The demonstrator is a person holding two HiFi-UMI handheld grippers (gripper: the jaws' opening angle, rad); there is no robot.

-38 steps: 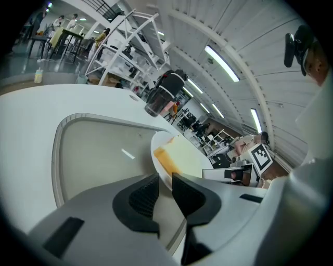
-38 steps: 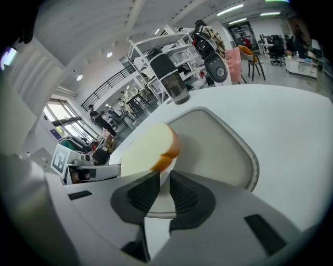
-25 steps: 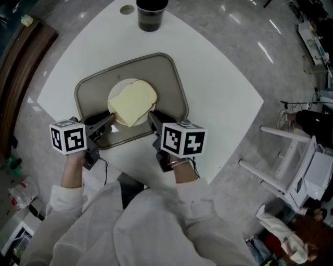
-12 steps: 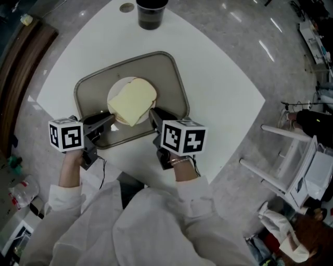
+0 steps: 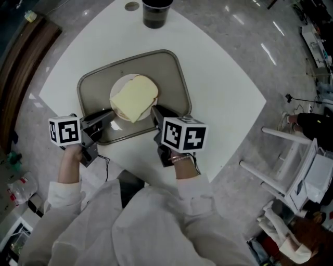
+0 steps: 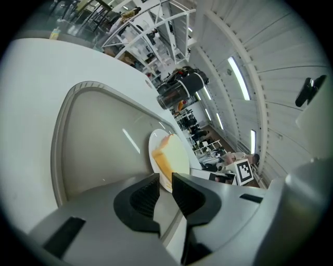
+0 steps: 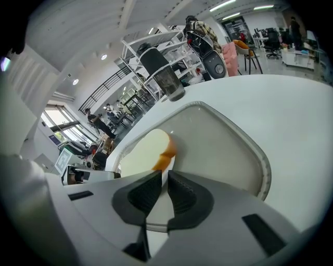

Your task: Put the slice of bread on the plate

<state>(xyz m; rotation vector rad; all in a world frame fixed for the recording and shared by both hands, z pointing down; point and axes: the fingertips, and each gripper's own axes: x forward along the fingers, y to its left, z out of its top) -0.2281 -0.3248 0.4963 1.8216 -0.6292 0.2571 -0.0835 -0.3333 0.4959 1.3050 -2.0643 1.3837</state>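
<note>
A pale slice of bread [image 5: 134, 97] lies flat on a small white plate [image 5: 116, 90] in the grey tray [image 5: 171, 72]. My left gripper [image 5: 108, 115] hovers over the tray's near left edge, its jaws a narrow gap apart with nothing between them. In the left gripper view the bread [image 6: 171, 156] and plate [image 6: 153, 148] lie just beyond the left gripper [image 6: 165, 179]. My right gripper [image 5: 155, 110] is at the plate's near right side, its jaws together and empty. The right gripper view shows the bread [image 7: 145, 153] right ahead of the right gripper [image 7: 165, 176], apart from it.
A dark cup [image 5: 156, 13] stands at the far edge of the white table [image 5: 218, 88], beyond the tray. White stools [image 5: 281, 156] and floor clutter lie to the right of the table. The tray's raised rim [image 7: 263, 171] runs just ahead of both grippers.
The left gripper has rolled slightly and edged a little to the left. The right gripper and the bread on the plate have not moved.
</note>
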